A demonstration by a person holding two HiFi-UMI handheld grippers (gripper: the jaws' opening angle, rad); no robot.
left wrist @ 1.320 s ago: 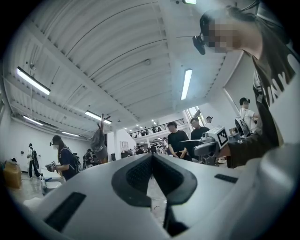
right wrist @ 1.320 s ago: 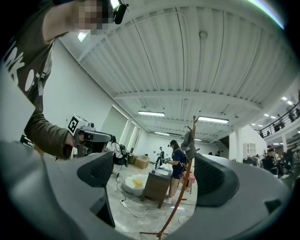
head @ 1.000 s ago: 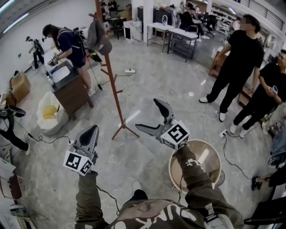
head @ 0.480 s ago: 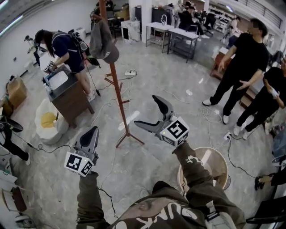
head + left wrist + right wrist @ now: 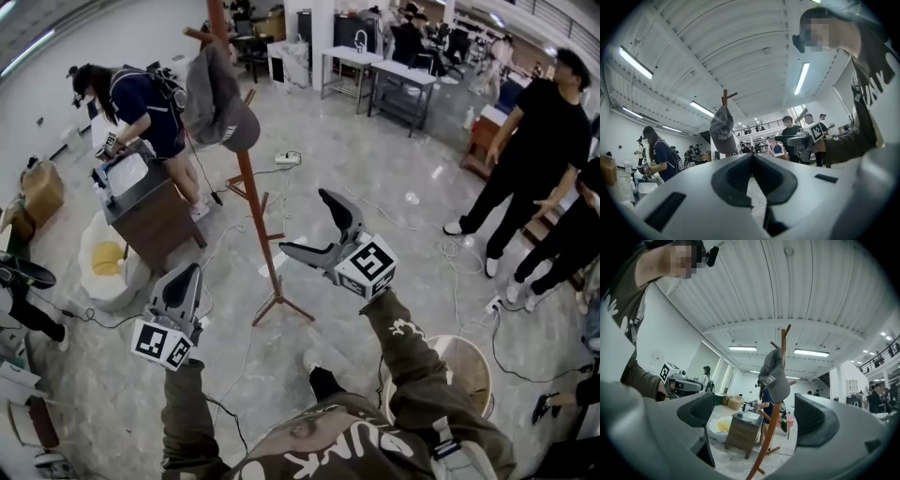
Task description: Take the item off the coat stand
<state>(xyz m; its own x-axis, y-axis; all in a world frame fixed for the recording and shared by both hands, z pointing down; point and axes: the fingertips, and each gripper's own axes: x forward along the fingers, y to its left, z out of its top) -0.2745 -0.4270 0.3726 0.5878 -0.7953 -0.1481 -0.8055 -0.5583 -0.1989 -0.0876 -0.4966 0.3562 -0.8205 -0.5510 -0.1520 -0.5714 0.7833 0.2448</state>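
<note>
A grey cap [image 5: 217, 101] hangs on a peg near the top of the brown wooden coat stand [image 5: 255, 202]. The same cap [image 5: 773, 374] shows ahead between the right jaws, still some way off, and the cap [image 5: 723, 131] is above the left jaws. My right gripper [image 5: 311, 223] is open, empty, just right of the stand's pole at mid height. My left gripper [image 5: 185, 284] is shut with nothing in it, lower and left of the pole.
A person in dark blue [image 5: 145, 98] works at a wooden cabinet [image 5: 147, 202] left of the stand. A white bag [image 5: 106, 264] lies beside it. Cables [image 5: 234, 234] trail over the floor. Two people in black [image 5: 530, 150] stand right. A round basket [image 5: 467, 370] sits near my feet.
I have come closer to the stand: cap and pole look nearer and larger. The right gripper stays open and has lifted a little. The left stays shut and low.
</note>
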